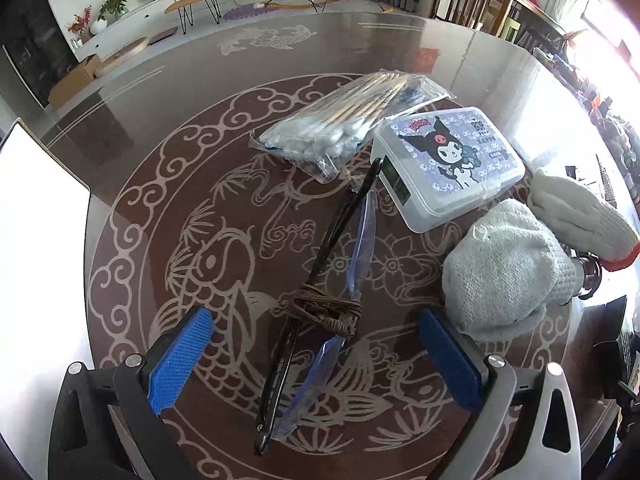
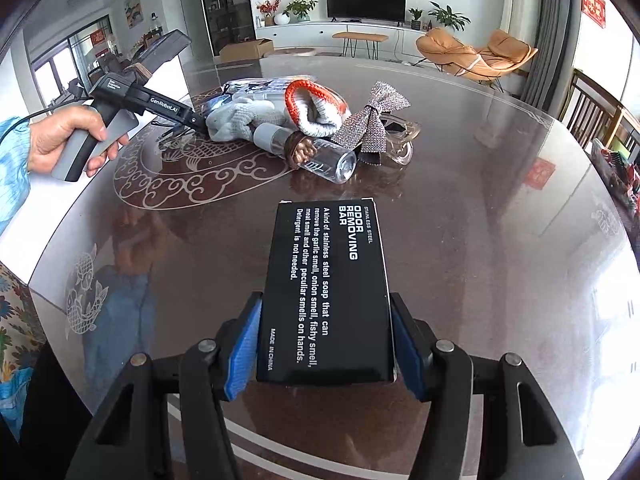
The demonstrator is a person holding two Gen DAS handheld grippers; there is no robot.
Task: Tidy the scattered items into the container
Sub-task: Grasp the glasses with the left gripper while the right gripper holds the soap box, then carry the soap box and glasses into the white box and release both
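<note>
Meanwhile the right gripper (image 2: 324,344) fingers clamp a black soap box (image 2: 326,292) above the table (image 2: 500,220), seemingly ready for carrying, while the left gripper (image 1: 316,354), fingers wide and empty, hovers over tied eyebrow razors (image 1: 320,280) near a lidded plastic case (image 1: 446,166).

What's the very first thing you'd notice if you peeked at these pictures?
First, the black box printed "ODOR REMOVING BAR", clamped between the blue pads of the right hand-held gripper at the near edge of the table. Next, the clear plastic box with a cartoon character on its lid, just right of a bag of cotton swabs. The left hand-held gripper hangs open over a black and a blue stick tied with cord.
</note>
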